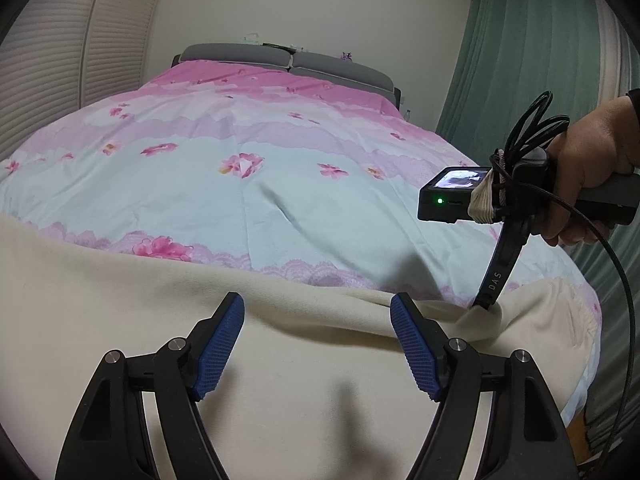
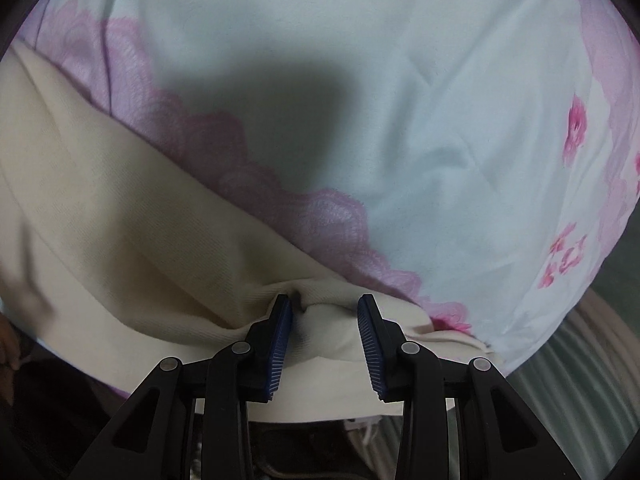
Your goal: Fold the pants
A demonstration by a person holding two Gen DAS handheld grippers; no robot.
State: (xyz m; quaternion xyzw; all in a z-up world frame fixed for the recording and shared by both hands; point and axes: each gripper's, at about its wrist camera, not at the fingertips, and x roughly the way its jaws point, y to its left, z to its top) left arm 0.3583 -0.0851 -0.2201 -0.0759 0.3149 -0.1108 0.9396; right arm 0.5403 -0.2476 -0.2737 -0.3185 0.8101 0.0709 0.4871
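Observation:
Cream pants lie spread across the near end of the bed. My left gripper hovers over them, open, with nothing pinched between its blue pads. To the right, a hand holds my right gripper tilted steeply down, its tips dug into the far edge of the pants. In the right wrist view the right gripper stands narrow, with a bunched fold of the pants filling the gap and puckering against both pads.
A pink and pale-blue flowered bedspread covers the bed up to a grey headboard. Green curtains hang at the right, white slatted doors at the left. A black cable loops from the right gripper.

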